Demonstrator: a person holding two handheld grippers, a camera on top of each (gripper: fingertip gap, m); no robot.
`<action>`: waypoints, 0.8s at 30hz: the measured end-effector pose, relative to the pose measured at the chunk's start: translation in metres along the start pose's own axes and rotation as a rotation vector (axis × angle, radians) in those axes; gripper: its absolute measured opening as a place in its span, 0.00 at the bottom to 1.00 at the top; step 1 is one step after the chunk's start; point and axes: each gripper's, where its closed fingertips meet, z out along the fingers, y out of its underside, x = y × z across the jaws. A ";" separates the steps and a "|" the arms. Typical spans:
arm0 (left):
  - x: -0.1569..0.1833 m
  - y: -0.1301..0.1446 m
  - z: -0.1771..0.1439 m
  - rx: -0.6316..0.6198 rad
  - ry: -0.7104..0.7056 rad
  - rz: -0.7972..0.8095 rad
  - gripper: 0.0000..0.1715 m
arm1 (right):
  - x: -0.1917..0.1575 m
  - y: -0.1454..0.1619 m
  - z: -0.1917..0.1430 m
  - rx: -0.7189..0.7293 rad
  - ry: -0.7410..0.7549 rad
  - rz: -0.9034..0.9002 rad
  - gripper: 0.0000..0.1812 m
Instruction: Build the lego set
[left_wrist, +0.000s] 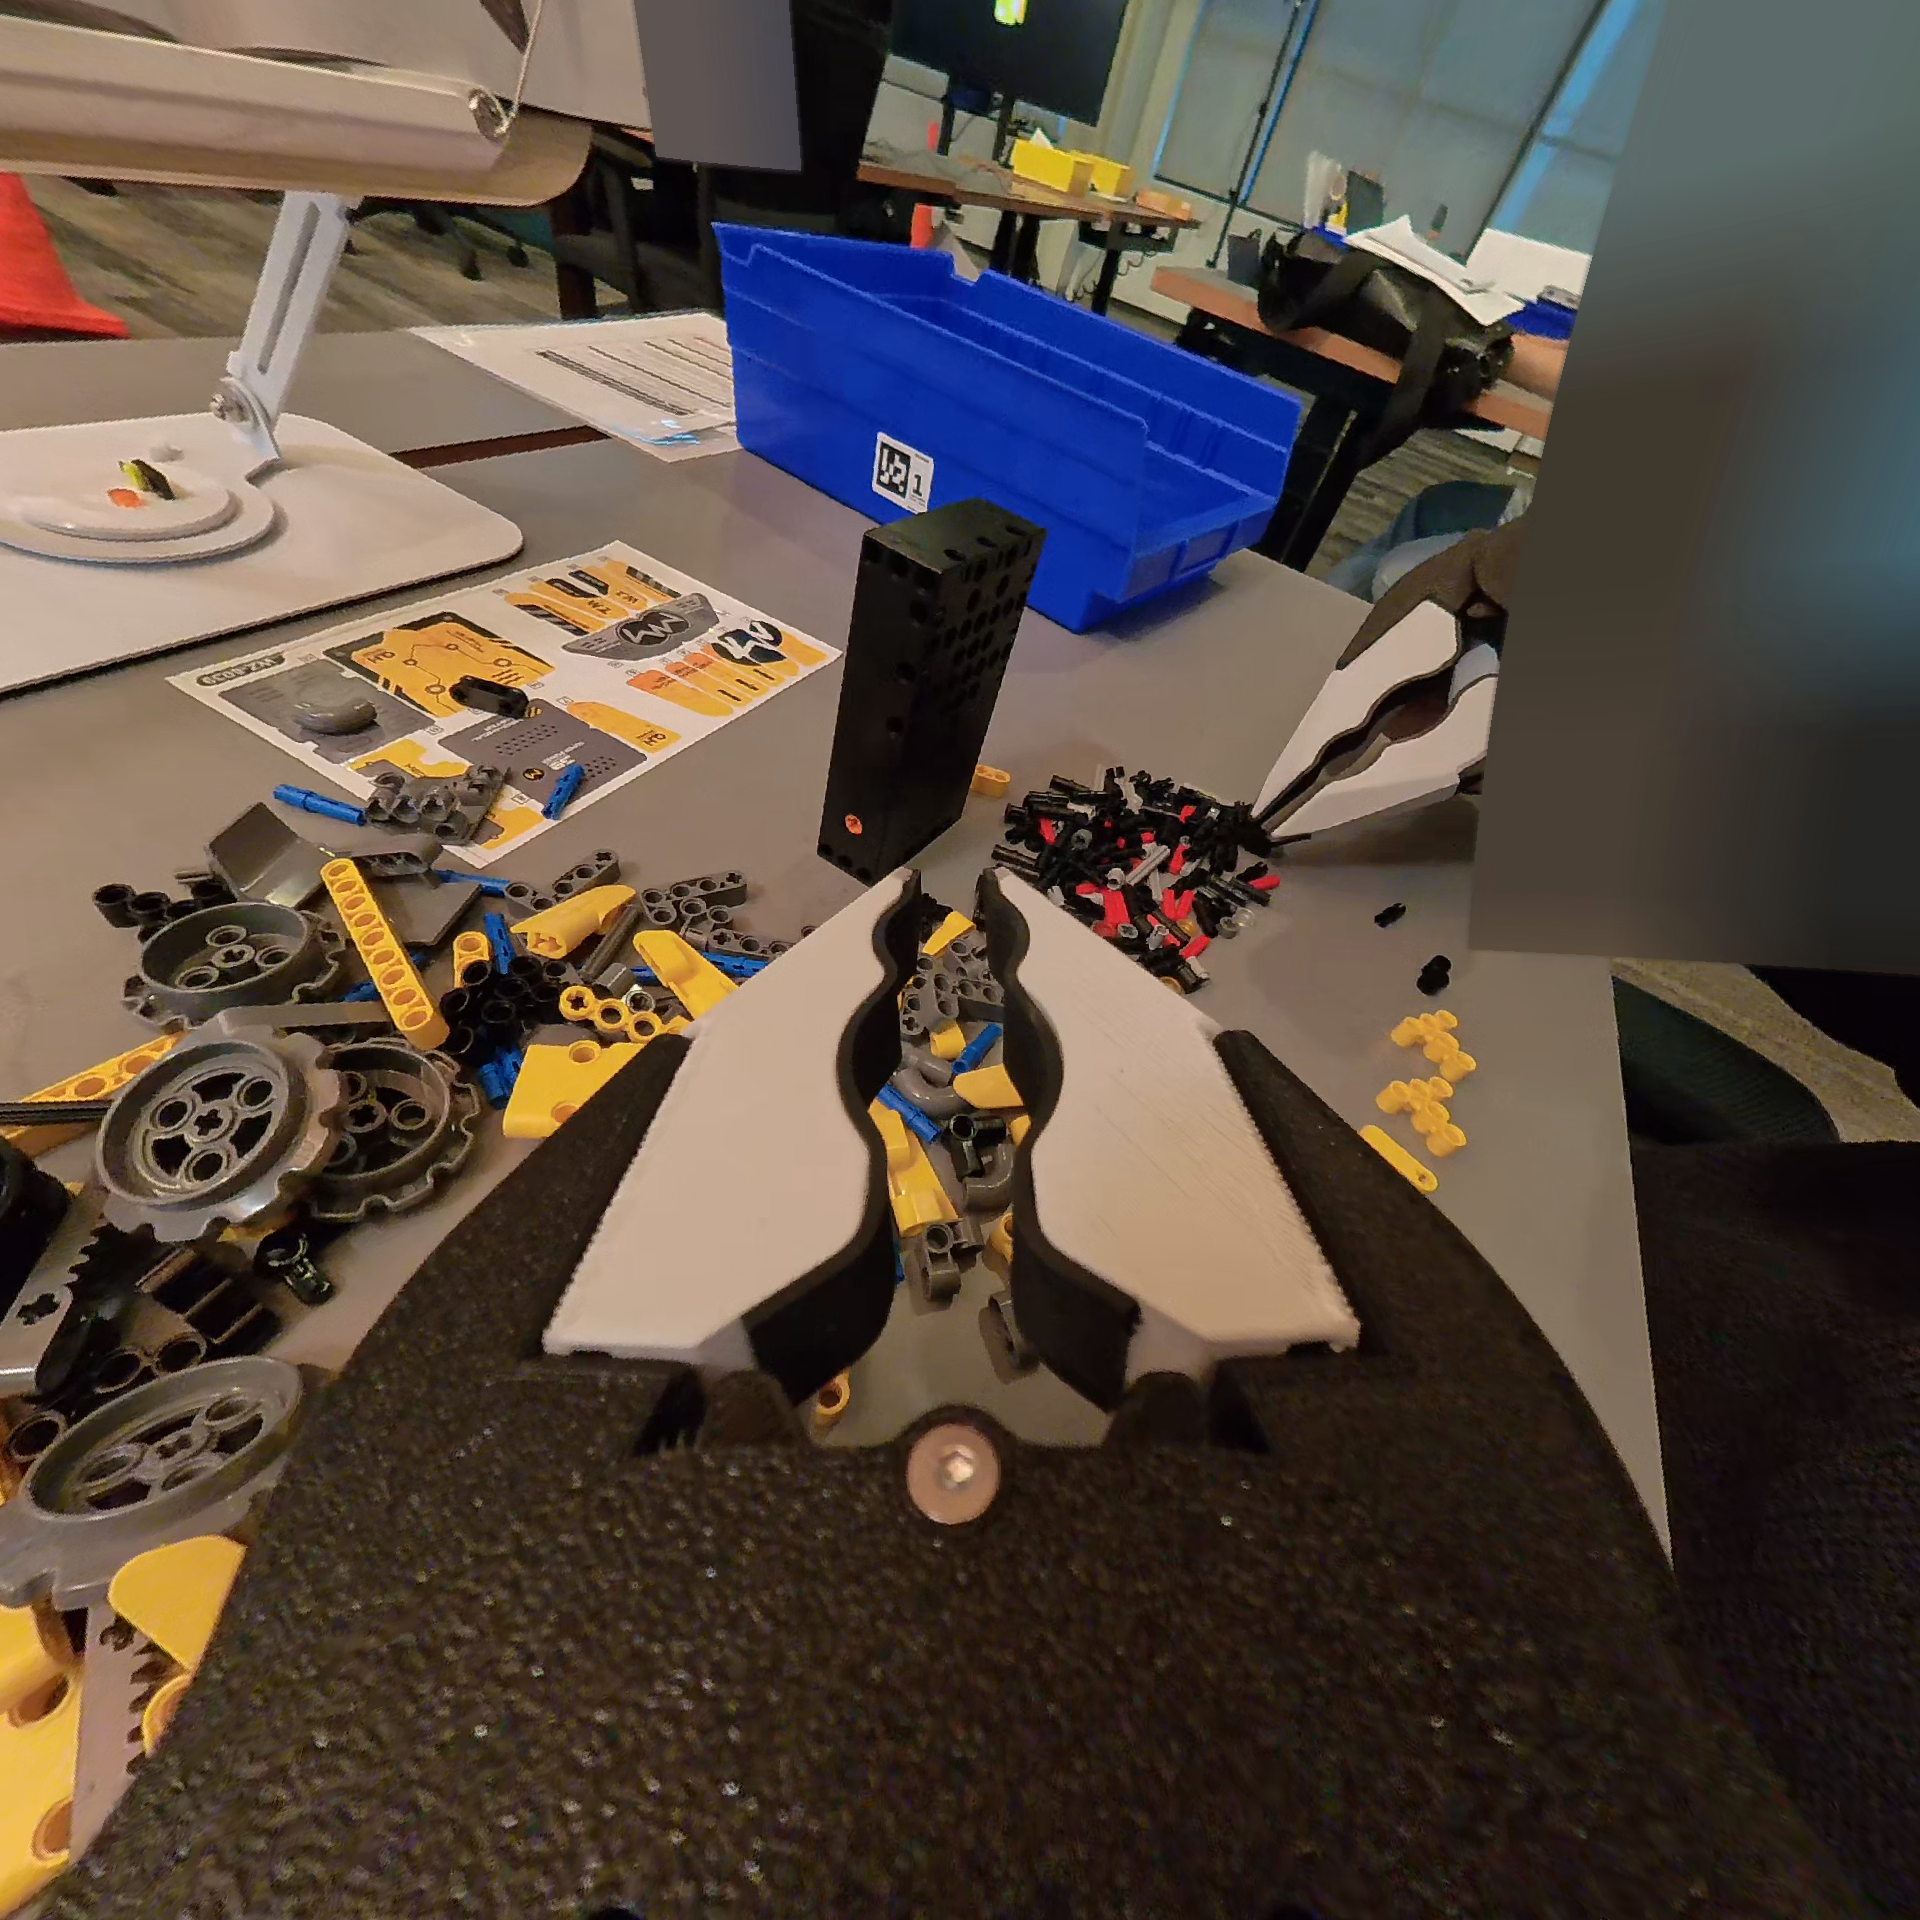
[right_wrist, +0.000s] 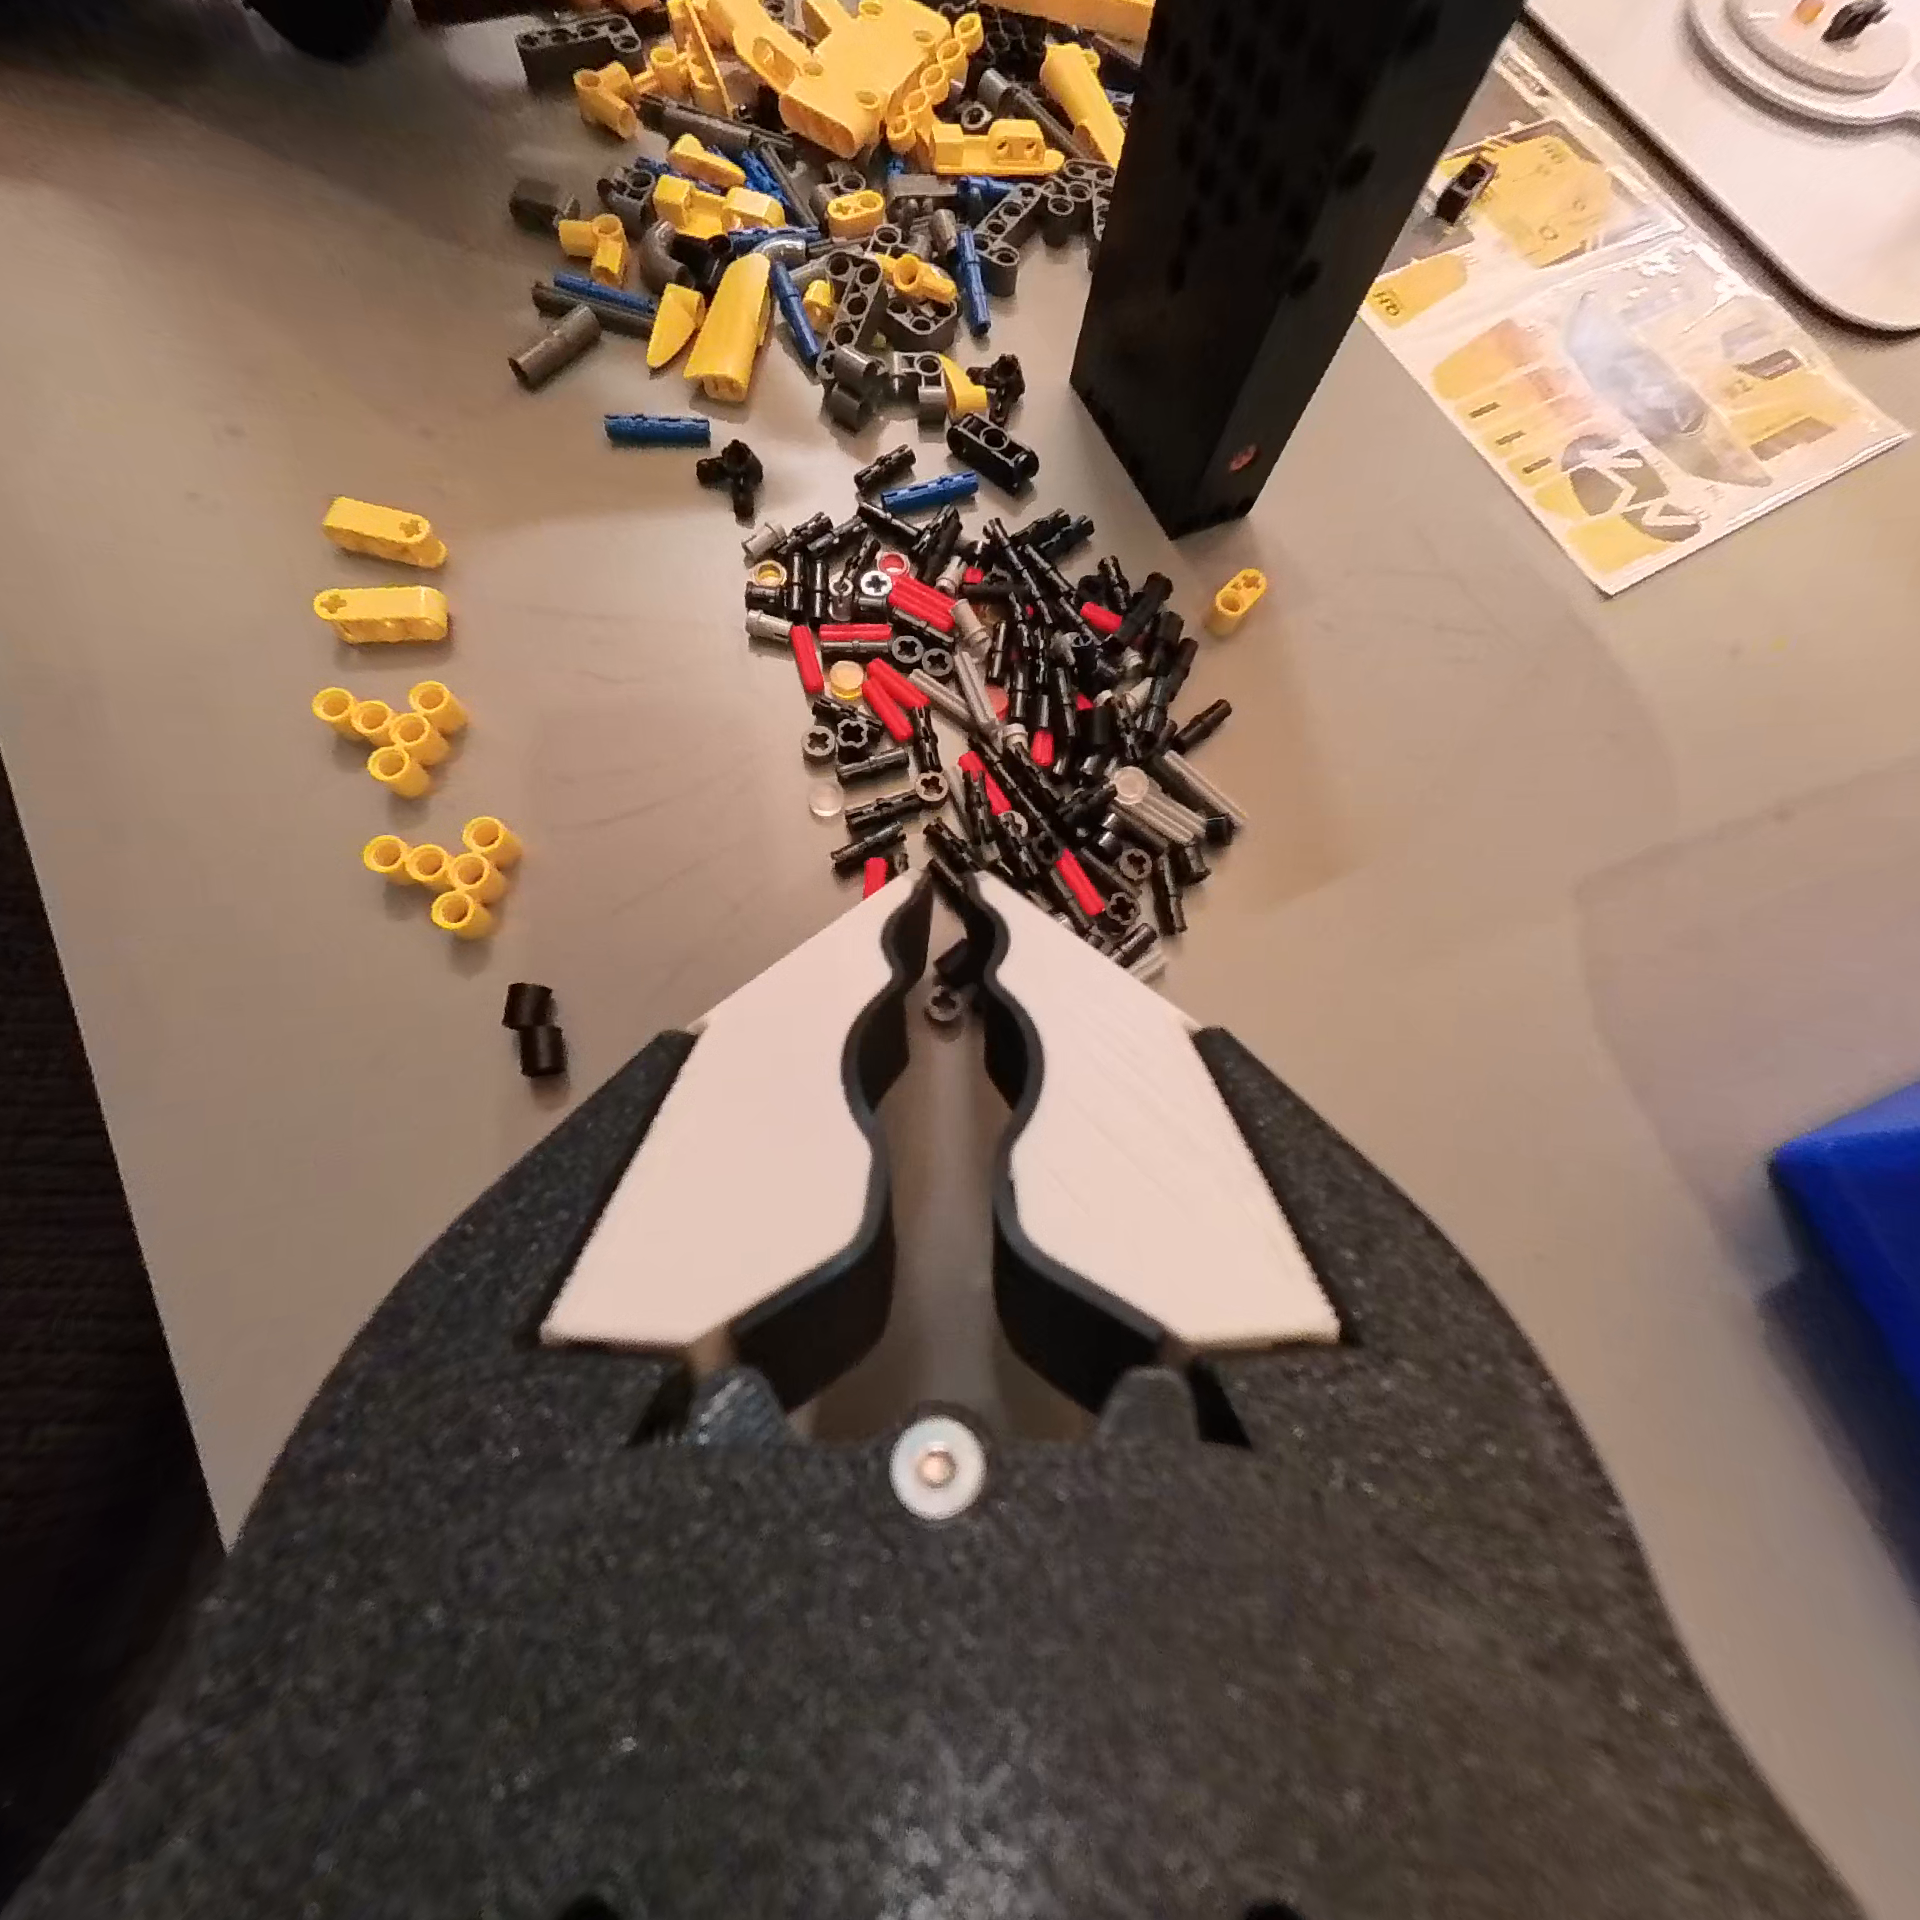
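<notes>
**Both grippers low over loose building parts**

Fingers of the left gripper (left_wrist: 948, 883) stand slightly apart, gripping nothing, above a mixed heap of yellow, grey and blue parts (left_wrist: 582, 997) spread across the grey table (left_wrist: 1195, 665). Beyond their tips stands a black perforated block (left_wrist: 925, 686), upright; farther off sits a blue bin (left_wrist: 997, 416). Right gripper (right_wrist: 951, 894) fingertips nearly meet at the near edge of a pile of black and red pins (right_wrist: 997, 707); whether they pinch one, I cannot tell. Left of them lie yellow connectors (right_wrist: 416, 790).
</notes>
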 end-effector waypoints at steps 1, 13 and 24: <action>0.000 0.000 0.000 0.000 0.000 0.000 0.06 | 0.000 0.000 0.000 0.004 -0.001 0.003 0.03; -0.001 0.001 0.001 -0.005 0.001 -0.010 0.06 | -0.005 -0.003 -0.010 0.051 -0.010 0.048 0.03; -0.001 0.000 0.000 -0.001 0.001 -0.013 0.06 | -0.027 -0.002 0.012 -0.025 -0.070 0.025 0.04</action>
